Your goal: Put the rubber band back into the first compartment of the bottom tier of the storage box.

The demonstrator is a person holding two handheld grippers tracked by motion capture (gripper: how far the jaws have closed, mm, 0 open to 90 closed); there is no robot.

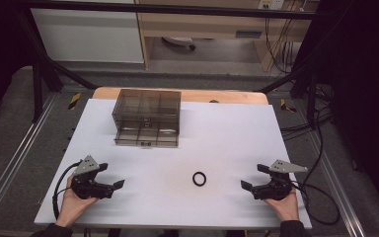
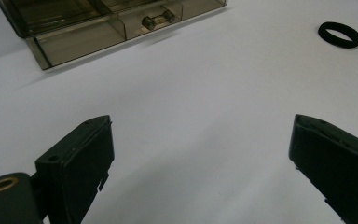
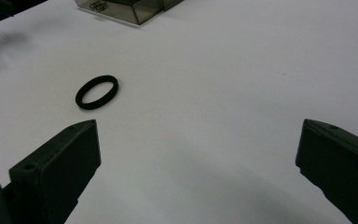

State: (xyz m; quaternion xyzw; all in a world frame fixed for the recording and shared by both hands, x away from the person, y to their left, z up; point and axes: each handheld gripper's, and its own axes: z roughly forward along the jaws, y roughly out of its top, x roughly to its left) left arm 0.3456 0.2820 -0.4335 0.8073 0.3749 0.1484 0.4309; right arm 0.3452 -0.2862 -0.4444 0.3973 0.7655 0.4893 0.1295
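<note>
While both tongs sit low on the white surface (image 1: 177, 207), the black ring (image 1: 199, 178) lies flat between them in the high view, nearer the right tongs (image 1: 252, 177) than the left tongs (image 1: 111, 176). From the left tongs the ring is at 3 o'clock, well apart. From the right tongs it is at 9 o'clock, near but not touching. Both sets of jaws stand wide, nothing between them, each pointing inward toward the ring. Smoked clear drawer box (image 1: 147, 117) stands at 11 o'clock from the ring, well apart, near the far edge of the surface. Each hand (image 1: 74, 205) grips its tool from the near edge.

Left gripper view: left tongs (image 2: 200, 140) wide, bare surface (image 2: 191, 93) between the jaws. Ring (image 2: 339, 34) is up at 1 o'clock, well clear of the right-hand jaw, flat on the surface. Drawer box (image 2: 74, 28) at 11 o'clock, one small metal part visible in a front compartment.

Right gripper view: right tongs (image 3: 198, 144) wide, nothing held. Ring (image 3: 97, 92) at 11 o'clock, just beyond the tip of the left-hand jaw, outside the gap, not touching. Corner of the drawer box (image 3: 130, 10) at 12 o'clock, far off. Dark bit of the other tool shows at the top left corner.
</note>
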